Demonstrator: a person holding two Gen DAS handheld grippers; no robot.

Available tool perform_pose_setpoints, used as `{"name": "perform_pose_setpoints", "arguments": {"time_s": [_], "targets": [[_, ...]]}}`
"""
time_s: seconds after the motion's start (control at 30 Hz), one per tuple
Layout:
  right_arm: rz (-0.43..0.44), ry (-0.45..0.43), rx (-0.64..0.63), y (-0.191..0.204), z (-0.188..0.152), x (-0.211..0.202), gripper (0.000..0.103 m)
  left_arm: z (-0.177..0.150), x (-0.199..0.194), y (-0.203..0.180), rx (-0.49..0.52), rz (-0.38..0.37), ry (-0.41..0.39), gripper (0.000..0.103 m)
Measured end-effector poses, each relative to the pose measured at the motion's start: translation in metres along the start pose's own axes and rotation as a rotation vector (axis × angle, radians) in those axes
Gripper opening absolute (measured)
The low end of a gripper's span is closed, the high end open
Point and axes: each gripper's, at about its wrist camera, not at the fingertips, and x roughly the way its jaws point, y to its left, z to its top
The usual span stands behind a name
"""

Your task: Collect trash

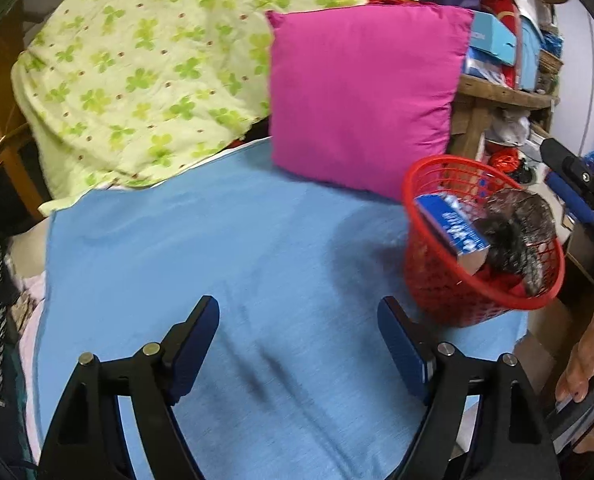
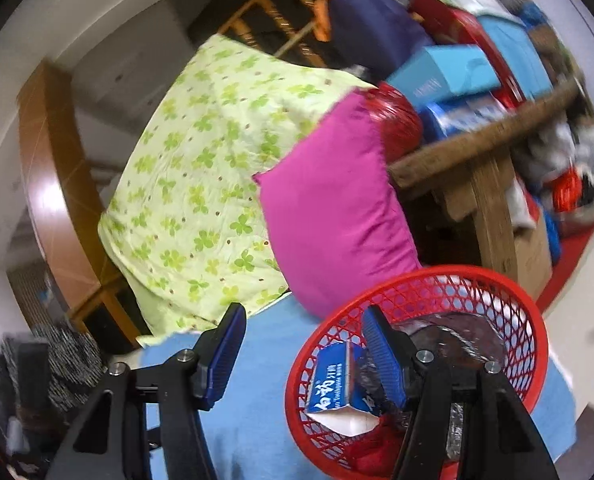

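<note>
While the left claw (image 1: 299, 342) hangs open and empty over the blue sheet (image 1: 201, 248), the red basket (image 1: 429, 280) of trash sits just ahead to its right. From the right wrist, the right claw (image 2: 303, 346) gapes empty, the basket (image 2: 533, 344) behind its right finger, a blue box (image 2: 331, 384) inside.

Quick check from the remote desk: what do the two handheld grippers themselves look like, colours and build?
Both match. The left gripper and right gripper have black angular plastic linkage arms joined by round silver pivot pins, each ending in a flat finger faced with a dark blue pad; the right's pads look ribbed. No cables or sleeves show.
</note>
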Motion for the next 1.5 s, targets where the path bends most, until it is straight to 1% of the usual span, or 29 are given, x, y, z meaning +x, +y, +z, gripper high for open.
{"name": "perform_pose_setpoints", "arguments": {"time_s": [0.1, 0.17, 0.3, 0.43, 0.53, 0.63, 0.73, 0.8, 0.9, 0.97, 1.13, 1.27, 1.37, 1.5], "targets": [[-0.015, -0.019, -0.11, 0.025, -0.008, -0.003, 0.065, -0.008, -0.004, 0.012, -0.015, 0.065, -0.002, 0.083], [-0.016, -0.016, -0.153, 0.036, -0.012, -0.004, 0.066, -0.012, -0.008, 0.016, -0.019, 0.093, -0.004, 0.083], [-0.015, -0.001, -0.171, 0.046, -0.021, -0.008, 0.066, -0.021, -0.019, 0.029, -0.041, 0.132, -0.018, 0.084], [-0.033, 0.0, -0.192, 0.054, -0.031, -0.021, 0.072, -0.027, -0.028, 0.037, -0.061, 0.152, -0.021, 0.084], [-0.062, 0.009, -0.212, 0.059, -0.037, -0.034, 0.072, -0.032, -0.036, 0.04, -0.065, 0.153, -0.023, 0.084], [-0.089, 0.027, -0.197, 0.059, -0.042, -0.052, 0.073, -0.036, -0.045, 0.039, -0.077, 0.141, -0.027, 0.084], [-0.132, 0.033, -0.188, 0.058, -0.044, -0.07, 0.078, -0.039, -0.055, 0.035, -0.081, 0.132, -0.037, 0.084], [-0.159, 0.044, -0.195, 0.058, -0.045, -0.083, 0.079, -0.04, -0.063, 0.028, -0.066, 0.129, -0.052, 0.084], [-0.188, 0.07, -0.193, 0.058, -0.04, -0.098, 0.079, -0.04, -0.073, 0.018, -0.044, 0.113, -0.067, 0.084], [-0.21, 0.072, -0.2, 0.058, -0.035, -0.109, 0.079, -0.04, -0.081, 0.011, -0.036, 0.115, -0.086, 0.085], [-0.278, 0.054, -0.25, 0.062, -0.023, -0.133, 0.079, -0.036, -0.099, -0.004, -0.026, 0.108, -0.127, 0.085], [-0.308, 0.035, -0.241, 0.058, -0.011, -0.151, 0.079, -0.034, -0.108, -0.009, -0.024, 0.109, -0.153, 0.086], [-0.345, 0.026, -0.254, 0.057, -0.005, -0.16, 0.083, -0.032, -0.116, -0.012, -0.039, 0.103, -0.174, 0.086], [-0.363, 0.025, -0.252, 0.053, -0.001, -0.164, 0.085, -0.029, -0.123, -0.014, -0.038, 0.117, -0.202, 0.087]]}}
